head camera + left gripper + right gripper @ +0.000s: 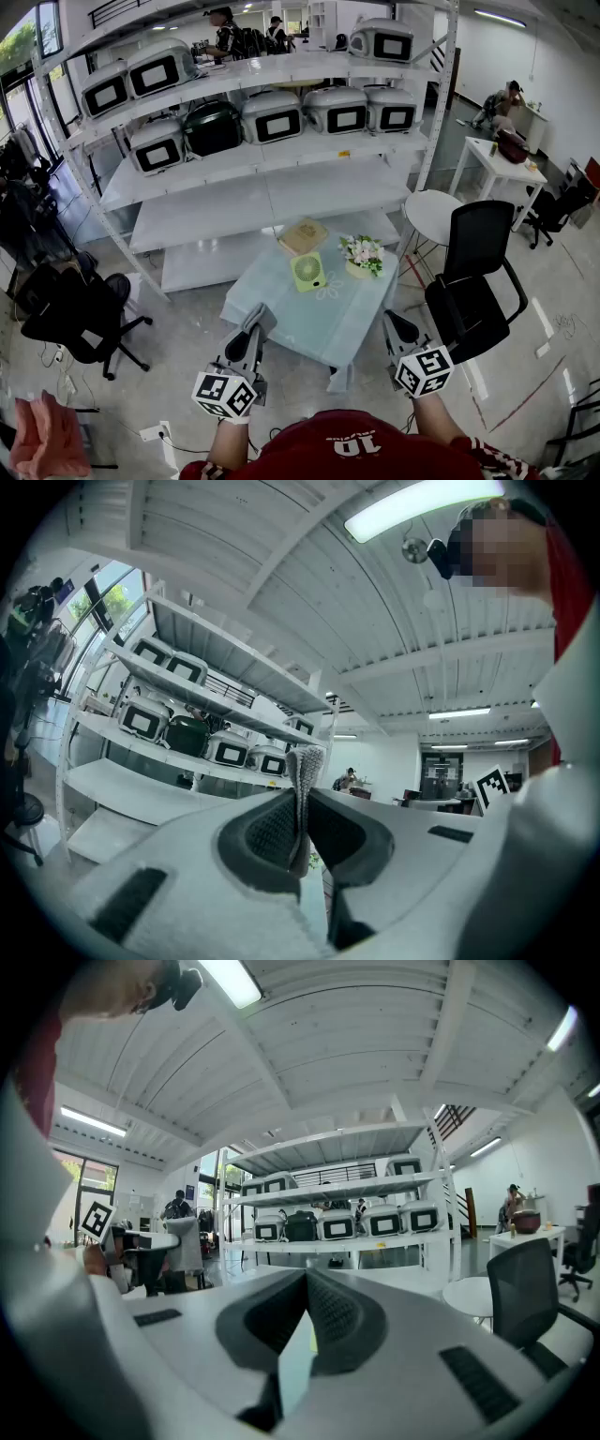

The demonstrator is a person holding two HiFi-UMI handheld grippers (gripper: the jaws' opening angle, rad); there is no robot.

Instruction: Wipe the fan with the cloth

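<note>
- while both grippers hover by the near edge of the table (314, 328), the small green fan (307, 272) stands further back on its top, well apart from them, between a flat box (303, 236) and a pot of flowers (362, 254).
- the left gripper (262, 319) has its jaws pressed together on a strip of grey knitted cloth (302, 772). the strip sticks out past the tips, and the rest of it is hidden by the jaws.
- in the head view the cloth is too small to make out.
- the right gripper (393, 321) has its jaws closed on nothing. the slit below the tips shows only a sliver of table and a bit of yellow-green.
</note>
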